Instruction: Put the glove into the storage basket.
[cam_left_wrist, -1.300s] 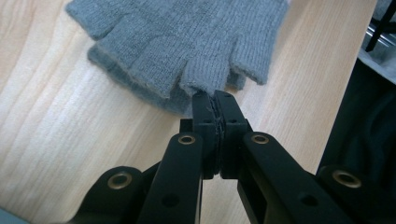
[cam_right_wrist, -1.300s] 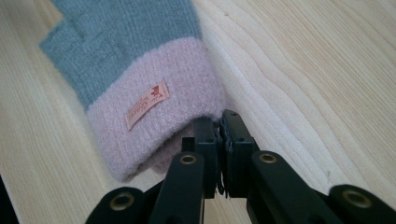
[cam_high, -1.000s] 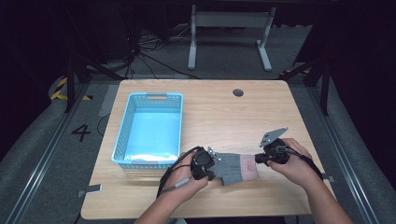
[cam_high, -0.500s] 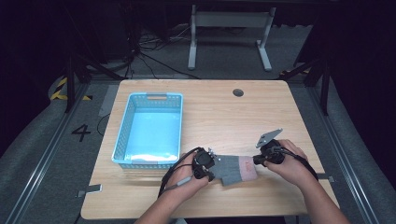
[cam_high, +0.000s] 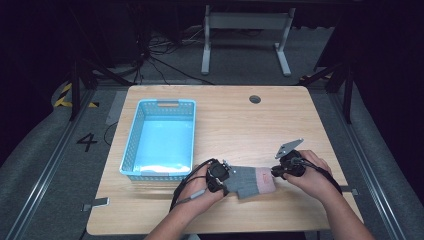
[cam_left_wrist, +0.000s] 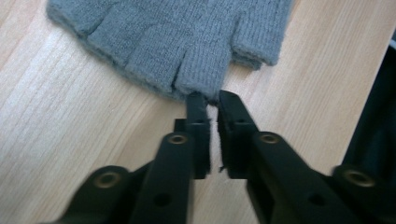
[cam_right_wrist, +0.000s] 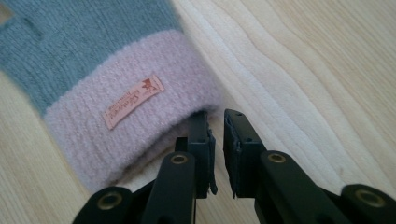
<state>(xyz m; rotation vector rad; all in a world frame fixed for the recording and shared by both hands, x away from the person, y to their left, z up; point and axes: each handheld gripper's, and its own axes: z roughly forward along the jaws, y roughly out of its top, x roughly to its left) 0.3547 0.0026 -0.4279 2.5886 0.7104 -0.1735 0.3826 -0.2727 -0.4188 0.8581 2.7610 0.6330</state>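
Since the earlier frames, both sets of fingers have just been opening, and little else has shifted. Towards the left edge of the tabletop (cam_high: 280, 120), a light-blue perforated plastic basket (cam_high: 131, 155) is seen. Near the front edge, a grey knitted fingerless glove with a pink cuff (cam_high: 250, 180) lies flat. The left gripper (cam_left_wrist: 211, 100) is parted slightly at the glove's finger end, the right gripper (cam_right_wrist: 215, 120) at the cuff, nothing pinched: seemingly released after being laid out.

Both claws are black, with brass-ringed screw holes behind the jaws; a black cable (cam_high: 186, 186) trails from the left claw (cam_high: 223, 179), a grey plate (cam_high: 289, 148) tops the right claw (cam_high: 276, 171).
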